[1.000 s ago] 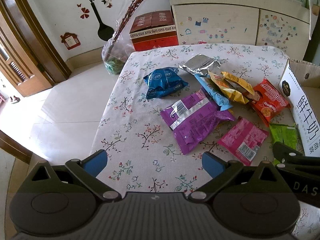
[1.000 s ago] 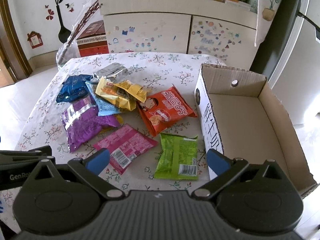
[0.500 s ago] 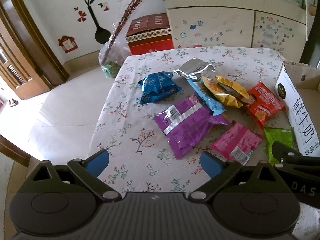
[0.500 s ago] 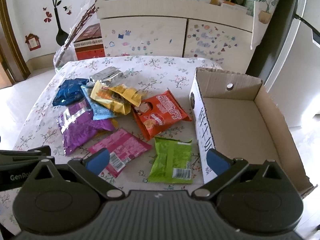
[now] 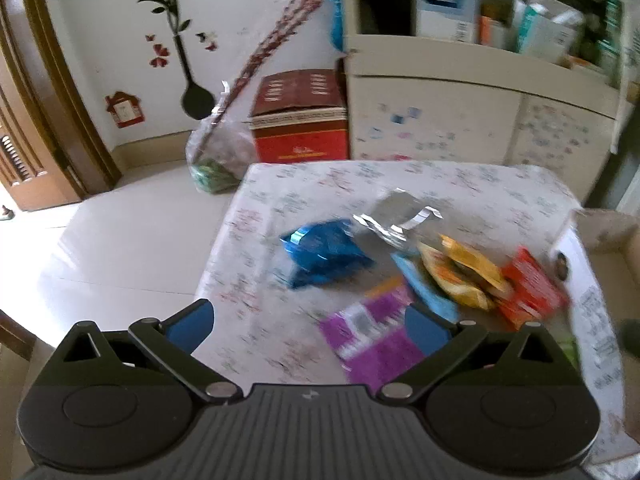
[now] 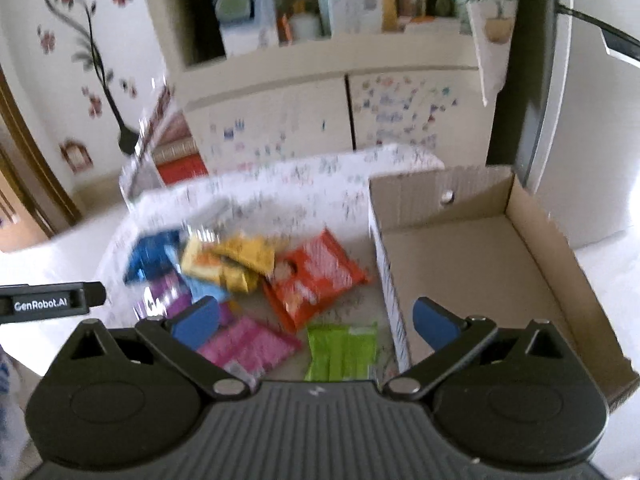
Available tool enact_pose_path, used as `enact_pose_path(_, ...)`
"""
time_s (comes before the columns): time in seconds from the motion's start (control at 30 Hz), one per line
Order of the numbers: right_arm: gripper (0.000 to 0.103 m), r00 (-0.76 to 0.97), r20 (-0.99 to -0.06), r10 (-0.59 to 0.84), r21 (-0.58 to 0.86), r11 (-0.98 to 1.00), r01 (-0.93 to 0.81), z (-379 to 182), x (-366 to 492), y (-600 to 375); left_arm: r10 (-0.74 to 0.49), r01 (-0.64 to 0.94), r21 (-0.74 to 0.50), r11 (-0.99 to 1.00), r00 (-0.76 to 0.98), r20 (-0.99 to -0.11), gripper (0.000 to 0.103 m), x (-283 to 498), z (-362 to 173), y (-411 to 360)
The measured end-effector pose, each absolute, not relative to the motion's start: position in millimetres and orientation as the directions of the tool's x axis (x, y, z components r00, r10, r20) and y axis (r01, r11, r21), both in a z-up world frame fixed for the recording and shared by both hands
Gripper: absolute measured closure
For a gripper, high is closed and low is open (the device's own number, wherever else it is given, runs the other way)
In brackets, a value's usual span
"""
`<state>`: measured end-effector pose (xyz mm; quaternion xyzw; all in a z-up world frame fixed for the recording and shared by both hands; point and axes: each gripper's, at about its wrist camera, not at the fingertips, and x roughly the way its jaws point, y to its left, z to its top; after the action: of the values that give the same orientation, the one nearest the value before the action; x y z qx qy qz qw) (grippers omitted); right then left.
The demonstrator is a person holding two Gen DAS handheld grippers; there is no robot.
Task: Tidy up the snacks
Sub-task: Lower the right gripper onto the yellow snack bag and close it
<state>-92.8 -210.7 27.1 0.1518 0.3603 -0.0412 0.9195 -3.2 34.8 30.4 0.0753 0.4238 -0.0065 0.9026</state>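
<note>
Several snack packets lie on the floral tablecloth (image 5: 304,184): a blue one (image 5: 320,252), a silver one (image 5: 394,220), yellow ones (image 5: 460,276), a red-orange one (image 6: 316,276), a purple one (image 5: 372,340), a pink one (image 6: 248,344) and a green one (image 6: 342,352). An open cardboard box (image 6: 480,264) stands to their right, with nothing in it. My left gripper (image 5: 308,326) is open and empty, above the table's near edge. My right gripper (image 6: 316,322) is open and empty, over the green and pink packets. Both views are blurred.
A cream cabinet (image 5: 460,120) with cluttered shelves stands behind the table. A red box (image 5: 300,120) and a plastic bag (image 5: 216,160) sit on the floor at the back left. A wooden door (image 5: 32,128) is far left. The left gripper's edge shows in the right view (image 6: 48,302).
Both grippers have pulled back and tilted up, so the table looks farther and more of the cabinet shows. The packets and the box have not moved. Both stay open.
</note>
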Motion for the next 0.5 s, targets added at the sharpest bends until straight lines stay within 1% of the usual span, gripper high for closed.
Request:
enact_pose_path(0.07,0.001,0.762,-0.645,0.064,0.289,0.943,0.166,31.0,-95.4,-219.4,0.081,-0.006,0.099,0.995,0.628,-0.774,0.000,10.0,29.4,51.8)
enact_pose_path(0.17,0.001,0.780,-0.614,0.120,0.341,0.932,0.125,30.9,-94.9,-229.3,0.056,-0.094,-0.001,0.996,0.596,-0.801,0.000,23.1,25.7,74.9)
enact_pose_path(0.23,0.001,0.778,-0.611,0.148,0.362,0.926,0.108,28.6,-93.6,-233.0,0.067,-0.119,-0.005,0.993,0.595,-0.801,0.000,28.1,23.4,81.1)
enact_pose_path(0.3,0.001,0.777,-0.600,0.191,0.395,0.915,0.081,25.6,-92.3,-236.1,0.079,-0.113,0.015,0.993,0.591,-0.803,0.000,29.8,19.6,79.1)
enact_pose_path(0.5,0.002,0.751,-0.592,0.292,0.443,0.896,0.001,16.9,-76.5,-234.4,0.038,-0.029,0.027,0.999,0.557,-0.830,0.000,32.4,1.1,59.7)
